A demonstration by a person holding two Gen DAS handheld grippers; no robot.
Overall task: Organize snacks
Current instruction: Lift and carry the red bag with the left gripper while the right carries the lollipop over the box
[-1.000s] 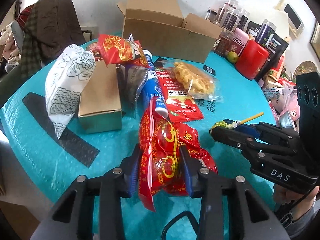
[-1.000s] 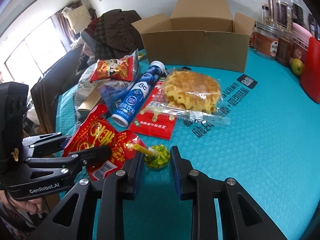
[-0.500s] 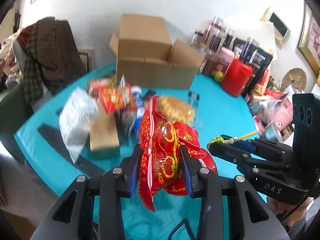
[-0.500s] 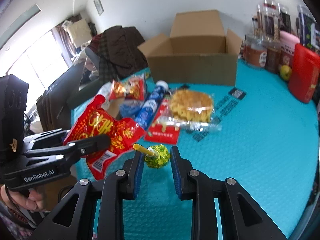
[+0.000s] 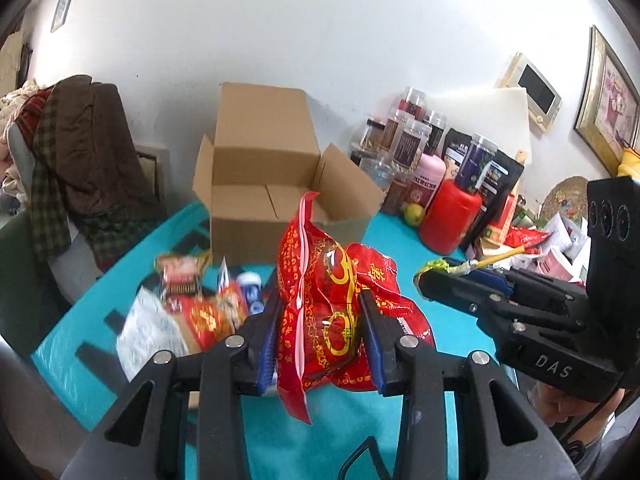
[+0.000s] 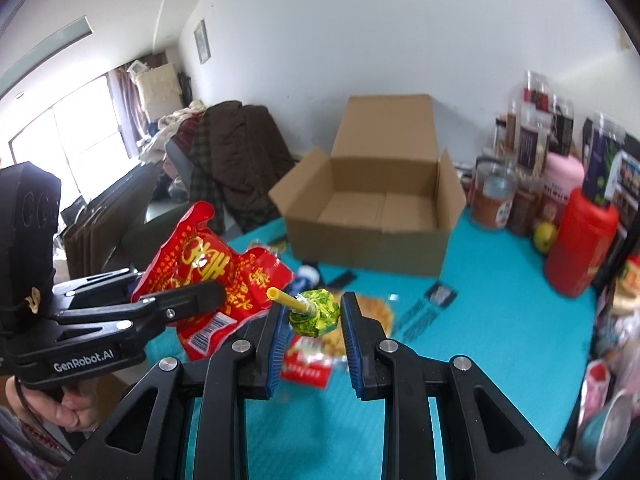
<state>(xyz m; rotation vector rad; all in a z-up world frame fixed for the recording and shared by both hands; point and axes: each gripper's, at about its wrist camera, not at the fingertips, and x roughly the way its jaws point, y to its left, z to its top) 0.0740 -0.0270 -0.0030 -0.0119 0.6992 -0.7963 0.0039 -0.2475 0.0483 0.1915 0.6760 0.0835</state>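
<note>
teal table, l gripper clamps red packet, r gripper clamps lollipop

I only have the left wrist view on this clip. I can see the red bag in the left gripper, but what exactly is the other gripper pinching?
Observer: The right gripper is shut on a lollipop in a green-yellow wrapper, its yellow stick pointing up and left.
Operator: Is the cardboard box empty?
Observer: The right wrist view shows the cardboard box floor bare where visible.
Operator: Any barcode on the red bag?
Observer: Yes, a barcode sits on the red bag at its lower edge.
</note>
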